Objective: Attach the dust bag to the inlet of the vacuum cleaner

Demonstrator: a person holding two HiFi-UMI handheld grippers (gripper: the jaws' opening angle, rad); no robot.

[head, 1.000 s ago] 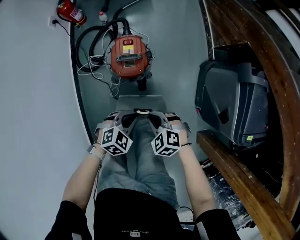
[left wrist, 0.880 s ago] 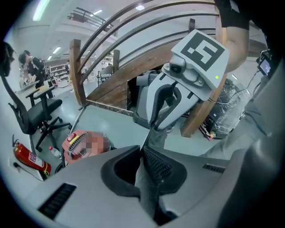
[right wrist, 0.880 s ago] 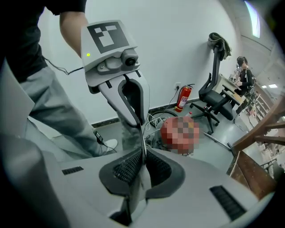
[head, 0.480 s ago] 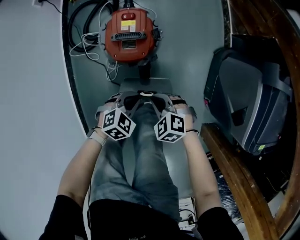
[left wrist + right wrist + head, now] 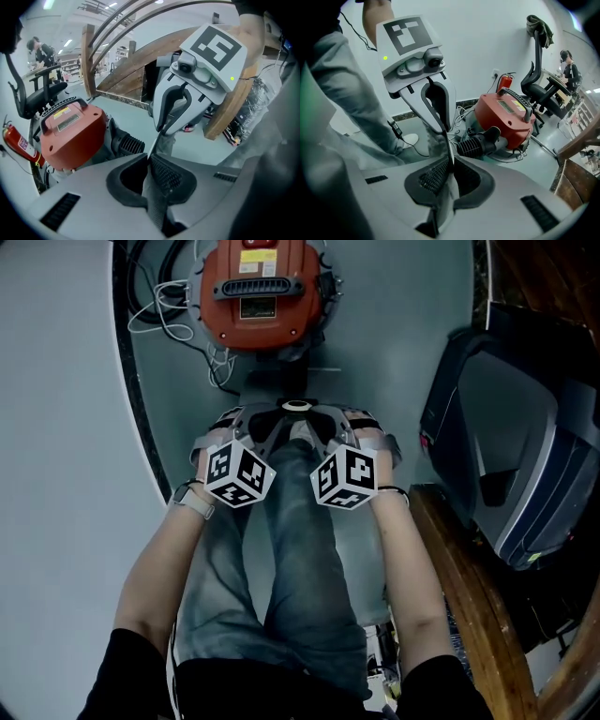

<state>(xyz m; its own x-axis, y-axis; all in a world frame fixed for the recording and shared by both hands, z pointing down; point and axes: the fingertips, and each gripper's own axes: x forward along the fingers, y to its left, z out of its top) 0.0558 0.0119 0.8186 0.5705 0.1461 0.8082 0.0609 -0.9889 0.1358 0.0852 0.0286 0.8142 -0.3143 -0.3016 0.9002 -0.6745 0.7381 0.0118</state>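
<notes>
Closest in, you're looking down at the person's jeans [image 5: 281,577], with a gripper held out in each hand at about thigh height. The left gripper [image 5: 150,158] has its fingers pinched together on a thin edge of the dust bag [image 5: 291,388]. The right gripper [image 5: 451,163] is the same deal, fingers clamped on the bag from the opposite side. So the two grippers face each other nose to nose with the grey bag held between them. From above there's a small white ring [image 5: 295,407] with a dark middle, right where the fingers meet.

Just past the bag, the red vacuum cleaner [image 5: 258,287] stands on the grey floor [image 5: 394,334]. Its black ribbed port [image 5: 480,143] sticks out low on the side facing the grippers. The bag is held up in front of the port and isn't on it. Loose white cables [image 5: 173,315] lie beside the vacuum.

Off to the person's right there's a bulky black-and-grey thing [image 5: 506,427] (can't tell what it is) and a wooden beam [image 5: 459,559].

Further back are a fire extinguisher [image 5: 504,83] by the wall, an office chair [image 5: 541,70] and a person [image 5: 569,70] way in the background.
</notes>
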